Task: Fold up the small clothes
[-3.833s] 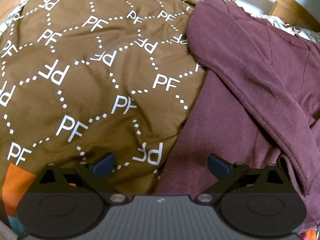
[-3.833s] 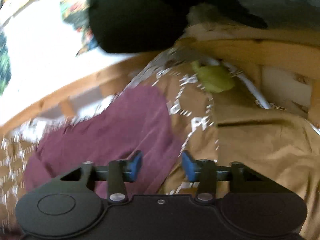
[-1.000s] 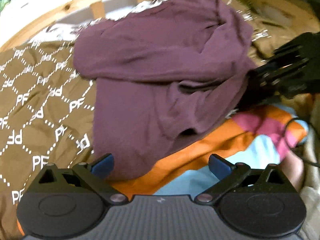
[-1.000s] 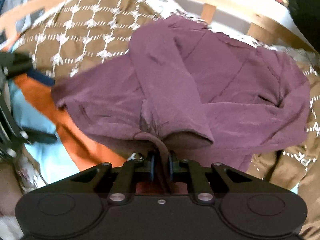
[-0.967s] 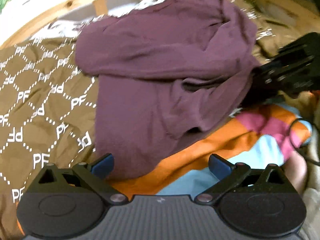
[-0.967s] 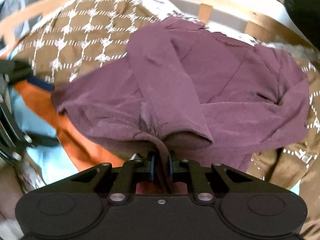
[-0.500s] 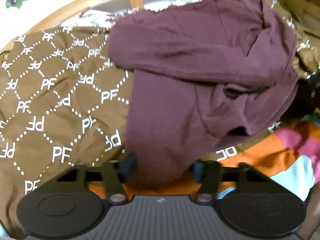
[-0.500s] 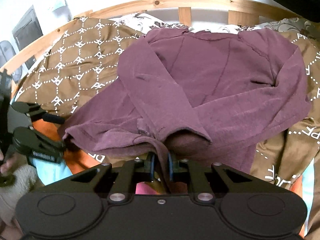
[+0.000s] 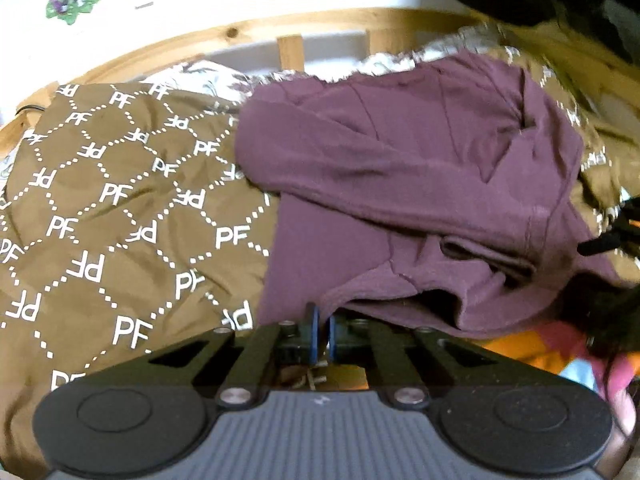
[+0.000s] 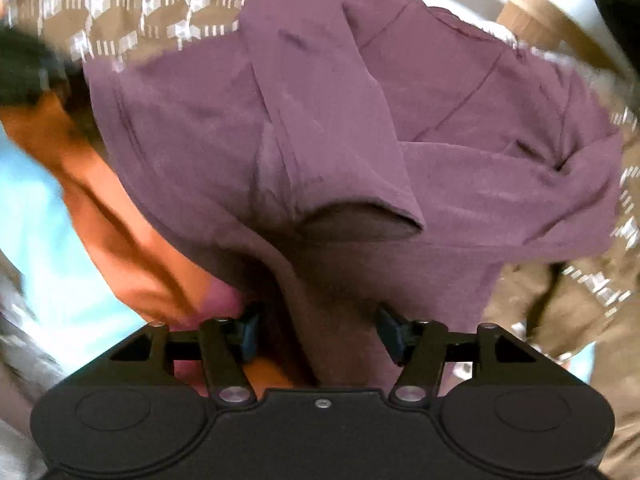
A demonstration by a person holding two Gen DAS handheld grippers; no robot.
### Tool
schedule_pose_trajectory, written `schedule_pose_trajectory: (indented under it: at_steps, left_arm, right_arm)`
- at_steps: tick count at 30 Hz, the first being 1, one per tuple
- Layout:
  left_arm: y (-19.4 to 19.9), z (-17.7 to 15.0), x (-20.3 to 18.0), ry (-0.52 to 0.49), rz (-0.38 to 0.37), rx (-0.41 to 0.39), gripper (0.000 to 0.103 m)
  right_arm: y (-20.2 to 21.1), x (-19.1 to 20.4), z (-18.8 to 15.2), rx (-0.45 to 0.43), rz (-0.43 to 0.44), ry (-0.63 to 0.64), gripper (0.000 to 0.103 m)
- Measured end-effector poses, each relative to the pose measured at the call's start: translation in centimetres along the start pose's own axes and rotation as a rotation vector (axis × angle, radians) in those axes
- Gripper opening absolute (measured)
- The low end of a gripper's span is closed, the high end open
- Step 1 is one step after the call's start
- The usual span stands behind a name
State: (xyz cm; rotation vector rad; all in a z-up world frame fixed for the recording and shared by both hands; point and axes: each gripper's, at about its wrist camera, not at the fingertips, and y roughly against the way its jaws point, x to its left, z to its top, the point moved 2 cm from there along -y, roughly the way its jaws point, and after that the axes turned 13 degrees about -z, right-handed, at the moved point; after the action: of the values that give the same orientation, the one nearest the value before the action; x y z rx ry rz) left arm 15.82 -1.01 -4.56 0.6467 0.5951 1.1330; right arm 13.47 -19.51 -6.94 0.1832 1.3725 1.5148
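Though sleeves crossed over chest, maroon top (image 9: 400, 168) rumpled, hem bunched.

- "PF", white letters repeated inside a dotted diamond grid, some mirrored, on the brown blanket (image 9: 120, 216).
- No other text can be read.

The sweater (image 9: 400, 184) is plain plum-purple. The blanket (image 9: 120, 208) under it is olive-brown with a white dotted diamond lattice and white "PF" letters. A second cloth (image 10: 120, 216) shows orange, light blue and pink blocks. The bed frame (image 9: 292, 48) is pale wood.
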Motion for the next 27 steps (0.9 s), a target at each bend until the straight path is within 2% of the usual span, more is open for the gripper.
schedule_pose_trajectory:
  at_steps: [2, 3, 4, 5, 9, 13, 15, 20, 24, 27]
  left_arm:
    - [0.6, 0.2, 0.0, 0.003, -0.006, -0.034, 0.004]
    - [1.1, 0.2, 0.0, 0.001, -0.010, -0.053, 0.003]
    - [1.7, 0.2, -0.1, -0.004, -0.008, -0.077, 0.003]
    - [2.3, 0.2, -0.2, -0.012, -0.003, -0.097, 0.003]
    - [6.2, -0.2, -1.7, -0.114, 0.045, -0.248, 0.003]
    - [9.7, -0.5, -2.7, -0.090, 0.029, -0.310, 0.003]
    - [11.7, -1.1, -2.8, -0.078, 0.014, -0.325, 0.003]
    - [17.0, -3.6, -3.3, -0.094, -0.010, -0.329, 0.003]
    - [21.0, -6.0, -4.3, -0.123, -0.036, -0.277, 0.003]
    - [22.3, -7.2, -4.9, -0.143, -0.063, -0.232, 0.003]
  right_arm:
    - [0.4, 0.7, -0.2, -0.026, -0.072, 0.065, 0.062]
    - [0.7, 0.8, -0.3, -0.043, -0.093, 0.081, 0.057]
    - [1.1, 0.8, -0.5, -0.063, -0.117, 0.093, 0.035]
    - [1.6, 0.7, -0.6, -0.081, -0.145, 0.094, 0.006]
    - [4.9, -1.4, -1.3, -0.205, -0.229, -0.003, 0.005]
    - [9.4, -2.5, -2.5, -0.334, -0.314, -0.054, 0.005]
    - [11.7, -2.5, -3.5, -0.379, -0.327, -0.062, 0.005]
    - [17.3, -1.8, -5.8, -0.446, -0.278, -0.051, 0.005]
    - [21.9, -1.0, -8.3, -0.464, -0.195, -0.031, 0.005]
    - [24.6, -0.3, -9.8, -0.449, -0.125, -0.004, 0.004]
